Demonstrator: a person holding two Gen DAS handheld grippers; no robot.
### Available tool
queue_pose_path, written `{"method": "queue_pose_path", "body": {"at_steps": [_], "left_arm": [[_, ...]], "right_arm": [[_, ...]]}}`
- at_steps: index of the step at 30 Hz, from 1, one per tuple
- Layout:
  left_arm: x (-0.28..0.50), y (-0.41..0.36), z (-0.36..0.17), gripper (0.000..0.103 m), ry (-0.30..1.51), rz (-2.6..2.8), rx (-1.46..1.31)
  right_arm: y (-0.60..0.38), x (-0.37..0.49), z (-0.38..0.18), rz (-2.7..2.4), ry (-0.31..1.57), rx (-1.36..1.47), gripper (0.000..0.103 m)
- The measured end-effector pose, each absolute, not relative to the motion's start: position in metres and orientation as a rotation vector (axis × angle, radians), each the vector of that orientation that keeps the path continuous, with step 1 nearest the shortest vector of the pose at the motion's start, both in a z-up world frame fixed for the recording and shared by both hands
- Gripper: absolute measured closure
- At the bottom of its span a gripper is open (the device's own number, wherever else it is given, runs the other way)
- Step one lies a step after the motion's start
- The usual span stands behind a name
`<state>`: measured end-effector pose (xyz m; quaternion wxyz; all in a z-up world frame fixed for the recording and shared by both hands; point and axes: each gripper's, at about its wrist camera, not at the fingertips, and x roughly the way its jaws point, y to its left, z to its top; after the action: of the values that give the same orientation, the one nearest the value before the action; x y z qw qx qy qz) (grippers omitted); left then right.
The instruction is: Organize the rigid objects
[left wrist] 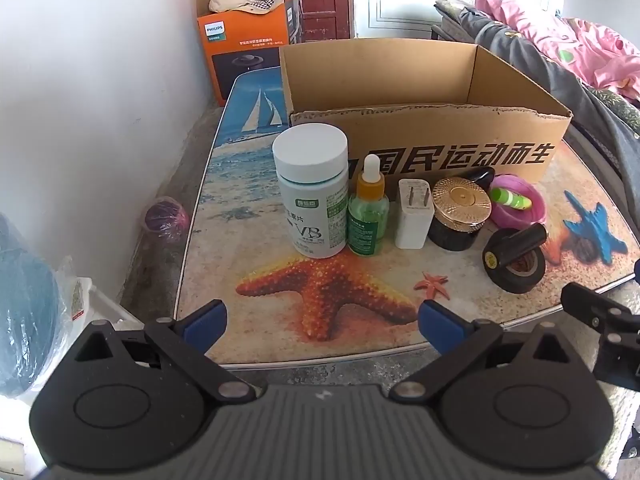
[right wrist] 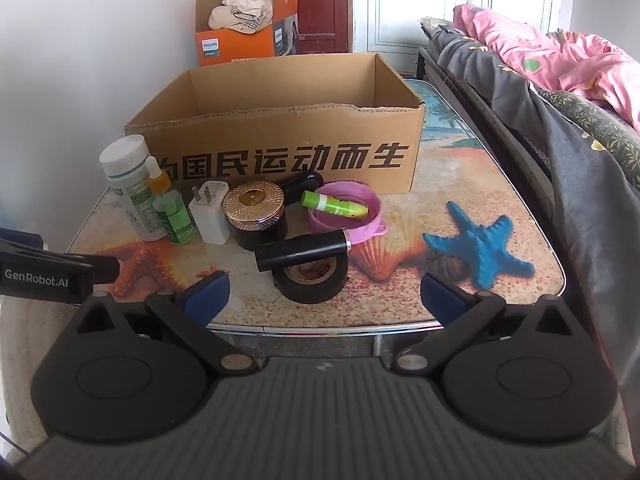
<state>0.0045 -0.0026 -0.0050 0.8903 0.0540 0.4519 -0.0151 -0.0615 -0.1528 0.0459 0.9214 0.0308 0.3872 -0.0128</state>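
Two black handheld grippers, left (left wrist: 322, 322) and right (right wrist: 324, 294), hover with jaws spread wide and empty over a beach-print table (right wrist: 460, 184), where bottles, a charger and black tape roll (right wrist: 310, 278) line up before an open cardboard box (right wrist: 280, 152), apparently awaiting packing.

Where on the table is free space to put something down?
Free: the table right of the pink bowl, and its near edge before the tape roll. Crowded: the row from white bottle to bowl, against the cardboard box.
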Motion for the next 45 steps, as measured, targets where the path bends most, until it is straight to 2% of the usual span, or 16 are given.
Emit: {"method": "queue_pose_path", "body": {"at_steps": [45], "left_arm": [[0.007,0.005,-0.013,0.001,0.957,0.009,0.104]], "right_arm": [[-0.144,-0.058,0.057,-0.016,0.786,0.055,0.001]]}}
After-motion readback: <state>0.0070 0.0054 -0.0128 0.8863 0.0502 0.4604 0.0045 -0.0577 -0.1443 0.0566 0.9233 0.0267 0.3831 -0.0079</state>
